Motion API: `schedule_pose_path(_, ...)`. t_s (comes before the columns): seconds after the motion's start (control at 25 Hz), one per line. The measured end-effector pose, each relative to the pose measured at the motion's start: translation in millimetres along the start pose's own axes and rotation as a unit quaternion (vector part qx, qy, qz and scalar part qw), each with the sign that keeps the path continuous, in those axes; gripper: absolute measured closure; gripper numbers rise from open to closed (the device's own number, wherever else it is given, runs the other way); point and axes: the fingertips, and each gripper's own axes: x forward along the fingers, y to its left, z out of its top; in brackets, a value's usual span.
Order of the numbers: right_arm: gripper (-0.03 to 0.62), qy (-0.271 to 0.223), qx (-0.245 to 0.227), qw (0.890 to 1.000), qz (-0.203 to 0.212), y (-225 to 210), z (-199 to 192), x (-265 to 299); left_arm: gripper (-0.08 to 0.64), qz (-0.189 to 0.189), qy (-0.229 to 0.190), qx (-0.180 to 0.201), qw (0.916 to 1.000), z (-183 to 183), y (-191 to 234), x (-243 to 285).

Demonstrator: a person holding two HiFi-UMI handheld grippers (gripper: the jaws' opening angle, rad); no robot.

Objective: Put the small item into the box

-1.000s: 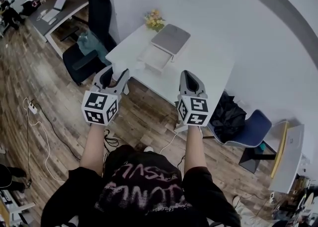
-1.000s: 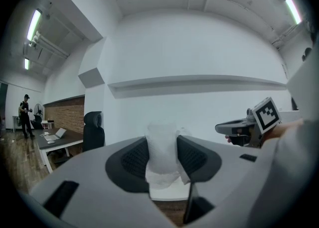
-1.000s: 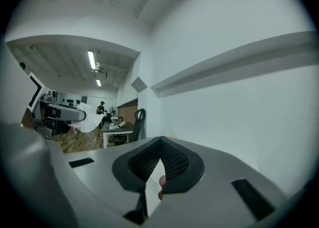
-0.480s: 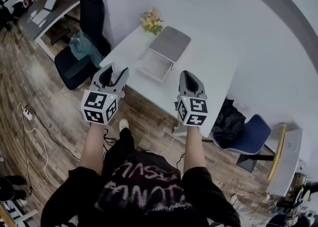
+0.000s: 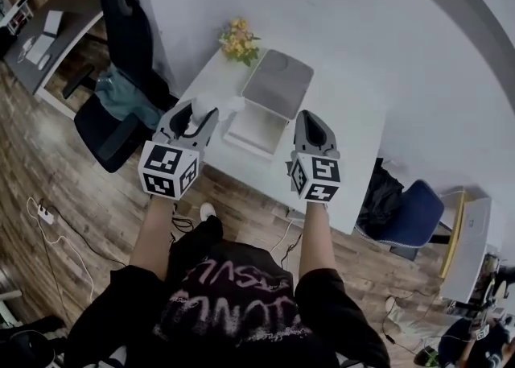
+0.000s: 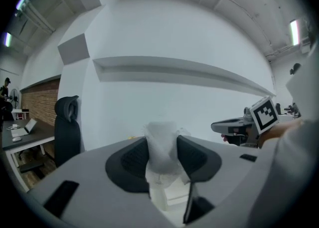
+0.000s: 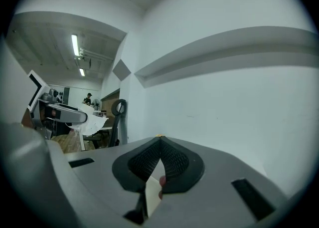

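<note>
My left gripper [image 5: 198,113] is shut on a small white crumpled item [image 5: 212,105]. In the left gripper view that item [image 6: 161,143] fills the gap between the dark pads. The gripper hangs over the near left part of the white table [image 5: 348,142], just left of the open white box [image 5: 254,131] with its grey lid [image 5: 278,84] folded back. My right gripper [image 5: 313,121] hovers over the table to the right of the box. Its jaws meet at the tips with nothing between them [image 7: 159,148].
A bunch of yellow flowers [image 5: 236,39] stands at the table's far left corner. A black office chair [image 5: 119,76] with a teal cloth is left of the table, and a blue chair [image 5: 415,217] is at its right. Cables lie on the wooden floor [image 5: 48,215].
The table and box have come closer in the head view. Both grippers, earlier over the floor in front of the table, now reach over its near edge. The left grip is unchanged.
</note>
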Motion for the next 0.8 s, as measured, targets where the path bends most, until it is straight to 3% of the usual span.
schedule_pose_path(0.28, 0.581, 0.009, 0.002, 0.998, -0.059, -12, 5, 31, 0.390, -0.067, 0.009, 0.005, 0.9977, 2, 27, 54)
schedule_pose_path(0.52, 0.581, 0.026, 0.001, 0.995, -0.100, -30, 0, 37, 0.390, -0.123, 0.024, 0.006, 0.9921, -6, 20, 90)
schedule_pose_path(0.8, 0.581, 0.021, 0.006, 0.993, -0.114, -58, 1, 44, 0.390, -0.140, 0.031, 0.012, 0.9896, -4, 7, 123)
